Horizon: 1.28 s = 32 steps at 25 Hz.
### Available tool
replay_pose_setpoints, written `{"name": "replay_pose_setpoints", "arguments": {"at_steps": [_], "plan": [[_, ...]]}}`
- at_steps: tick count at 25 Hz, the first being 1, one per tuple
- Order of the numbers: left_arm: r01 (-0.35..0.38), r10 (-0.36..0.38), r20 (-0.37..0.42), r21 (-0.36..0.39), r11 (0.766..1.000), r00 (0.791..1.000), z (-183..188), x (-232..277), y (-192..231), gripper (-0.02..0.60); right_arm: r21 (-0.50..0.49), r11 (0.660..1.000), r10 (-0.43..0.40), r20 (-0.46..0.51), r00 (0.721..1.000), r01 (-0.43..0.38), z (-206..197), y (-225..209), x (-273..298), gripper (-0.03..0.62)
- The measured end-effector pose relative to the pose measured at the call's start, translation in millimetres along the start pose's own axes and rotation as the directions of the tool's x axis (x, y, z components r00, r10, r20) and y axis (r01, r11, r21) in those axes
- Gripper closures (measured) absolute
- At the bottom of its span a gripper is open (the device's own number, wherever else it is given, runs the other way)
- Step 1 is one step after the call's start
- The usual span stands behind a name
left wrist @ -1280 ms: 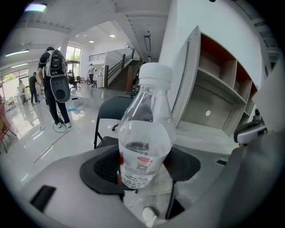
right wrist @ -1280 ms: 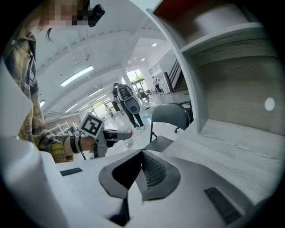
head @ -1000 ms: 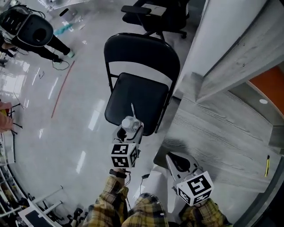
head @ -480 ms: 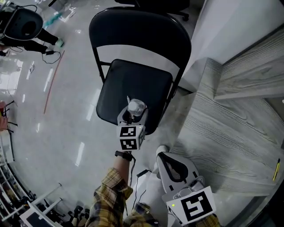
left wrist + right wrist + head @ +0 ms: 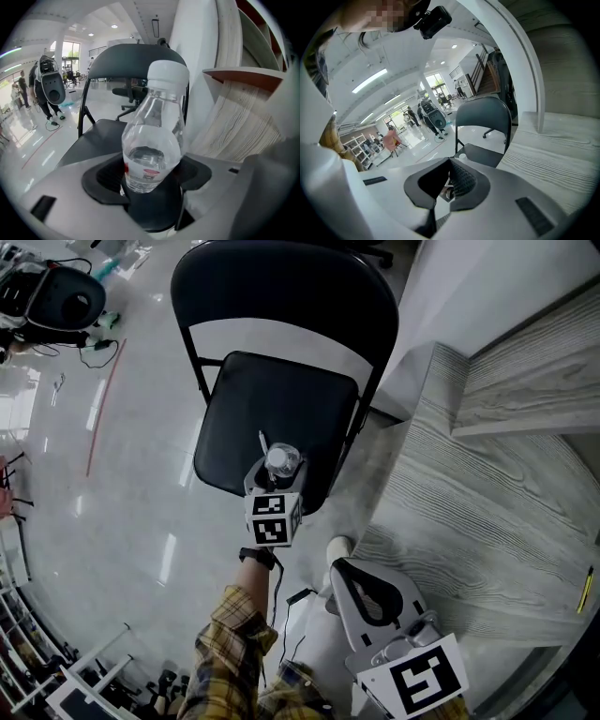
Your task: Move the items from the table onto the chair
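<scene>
A clear water bottle [image 5: 282, 463] with a white cap and a little water stands upright between the jaws of my left gripper [image 5: 272, 486], which is shut on it. It hangs over the front edge of the black folding chair's seat [image 5: 272, 409]. In the left gripper view the bottle [image 5: 154, 136] fills the middle above the left gripper [image 5: 147, 180], and the chair [image 5: 101, 136] is just beyond. My right gripper [image 5: 361, 582] is shut with nothing in it, low beside the grey wooden table [image 5: 487, 502]. From the right gripper [image 5: 449, 185] the chair [image 5: 483, 154] shows ahead.
A yellow pen [image 5: 587, 589] lies at the table's far right edge. A white wall panel rises behind the table. A black round machine [image 5: 61, 298] and cables sit on the shiny floor at far left. People stand in the distance.
My left gripper has carried the bottle forward, from short of the chair to over the seat's front edge. The right gripper has dropped lower and nearer in the head view.
</scene>
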<state>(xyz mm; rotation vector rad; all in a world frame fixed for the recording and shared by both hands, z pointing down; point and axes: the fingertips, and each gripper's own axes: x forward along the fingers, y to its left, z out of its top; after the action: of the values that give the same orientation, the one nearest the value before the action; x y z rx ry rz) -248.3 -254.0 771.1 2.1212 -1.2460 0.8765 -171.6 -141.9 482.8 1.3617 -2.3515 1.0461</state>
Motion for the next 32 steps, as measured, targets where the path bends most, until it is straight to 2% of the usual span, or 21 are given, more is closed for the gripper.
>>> {"name": "replay_pose_setpoints", "arguments": {"at_steps": [4, 9, 12, 20, 21, 28, 32], "plan": [[-0.010, 0.009, -0.032, -0.031, 0.999, 0.999, -5, -4, 0, 0.272, -0.053, 0.999, -0.002, -0.005, 1.000, 0.002, -1, -1, -7, 0.577], [-0.061, 0.059, -0.028, -0.075, 0.995, 0.998, -12, -9, 7, 0.237, -0.039, 0.999, -0.006, -0.006, 1.000, 0.006, -8, 0, -16, 0.576], [-0.070, 0.067, -0.027, -0.103, 0.992, 0.997, -18, -17, 7, 0.236, -0.042, 0.999, -0.015, -0.005, 1.000, 0.015, -13, 0, -22, 0.576], [-0.104, 0.108, 0.012, -0.168, 0.980, 0.994, -10, -74, 4, 0.245, -0.029, 1.000, -0.009, 0.029, 1.000, 0.010, -10, 16, -47, 0.576], [-0.106, 0.111, 0.026, -0.167, 0.980, 0.993, -4, -86, 2, 0.266, -0.028, 1.000, -0.012, 0.042, 0.999, 0.013, -6, 17, -54, 0.577], [-0.109, 0.122, 0.108, -0.119, 0.987, 0.987, 61, -185, -49, 0.561, -0.013, 0.999, -0.034, 0.142, 0.989, 0.036, 36, 21, -123, 0.577], [0.002, 0.015, 0.198, -0.084, 0.996, 0.980, 115, -232, -113, 0.577, -0.048, 0.996, -0.059, 0.234, 0.971, 0.072, 67, 7, -183, 0.577]]}}
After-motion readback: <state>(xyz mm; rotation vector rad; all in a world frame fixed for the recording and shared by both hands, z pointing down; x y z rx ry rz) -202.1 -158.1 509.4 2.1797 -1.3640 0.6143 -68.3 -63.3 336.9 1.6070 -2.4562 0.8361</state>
